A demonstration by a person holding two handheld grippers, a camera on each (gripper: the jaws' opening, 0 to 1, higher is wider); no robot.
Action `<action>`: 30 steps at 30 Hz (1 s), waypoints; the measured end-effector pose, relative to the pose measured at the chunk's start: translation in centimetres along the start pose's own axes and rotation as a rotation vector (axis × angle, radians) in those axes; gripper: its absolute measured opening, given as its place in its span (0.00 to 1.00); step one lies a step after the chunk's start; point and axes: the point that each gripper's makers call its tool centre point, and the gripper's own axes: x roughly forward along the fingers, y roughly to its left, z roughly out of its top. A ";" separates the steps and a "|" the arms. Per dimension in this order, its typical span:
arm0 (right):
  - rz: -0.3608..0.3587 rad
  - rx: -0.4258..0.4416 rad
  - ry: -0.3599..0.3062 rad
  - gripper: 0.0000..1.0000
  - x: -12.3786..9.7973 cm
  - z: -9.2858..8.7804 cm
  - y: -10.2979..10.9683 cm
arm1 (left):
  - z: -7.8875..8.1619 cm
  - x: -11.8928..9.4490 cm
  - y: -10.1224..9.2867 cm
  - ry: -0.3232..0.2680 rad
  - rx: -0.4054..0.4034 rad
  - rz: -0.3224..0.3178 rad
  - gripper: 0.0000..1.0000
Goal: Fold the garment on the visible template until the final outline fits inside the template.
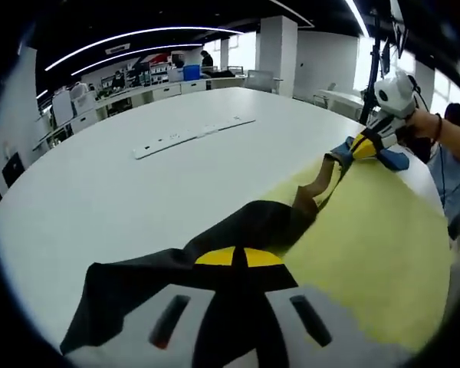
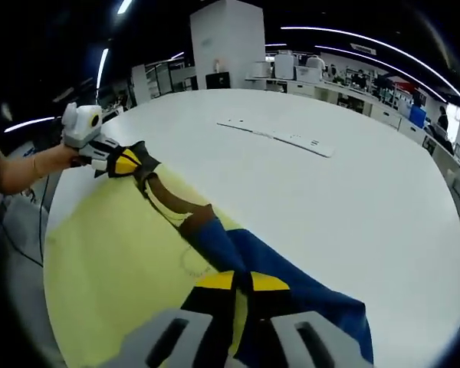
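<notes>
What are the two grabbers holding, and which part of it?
Both hold the garment, stretched over the yellow template. The left gripper pinches its black end; the right gripper pinches its blue end.

- An open-plan office or lab: long ceiling light strips (image 1: 130, 42) and white pillars (image 2: 227, 42).
- Rows of desks (image 1: 149, 92) with equipment behind the large white table (image 1: 138, 184).

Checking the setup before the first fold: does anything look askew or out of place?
Yes. The garment is not spread flat: it is bunched into a narrow twisted strip, stretched between the left hand-held gripper and right hand-held gripper along one edge of the yellow template, partly overhanging onto the white table.
</notes>
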 end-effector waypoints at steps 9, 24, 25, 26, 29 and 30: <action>0.051 0.020 -0.032 0.08 0.2 1.5 0.6 | 1.4 -0.4 -2.2 -0.068 -0.019 -0.108 0.11; 0.085 -0.019 0.011 0.03 0.9 0.8 1.6 | 0.4 0.1 -4.8 -0.038 0.075 -0.189 0.08; 0.080 -0.019 0.012 0.03 0.9 0.8 1.6 | 0.3 0.3 -4.8 -0.029 0.071 -0.193 0.07; 0.077 -0.025 0.014 0.03 0.9 0.8 1.5 | 0.2 0.4 -4.8 -0.026 0.072 -0.191 0.06; 0.079 -0.038 0.011 0.00 0.7 0.9 1.6 | 0.2 0.8 -4.8 -0.014 0.090 -0.186 0.00; 0.080 -0.041 0.009 0.00 0.7 1.0 1.7 | 0.2 0.8 -4.7 -0.014 0.089 -0.180 0.00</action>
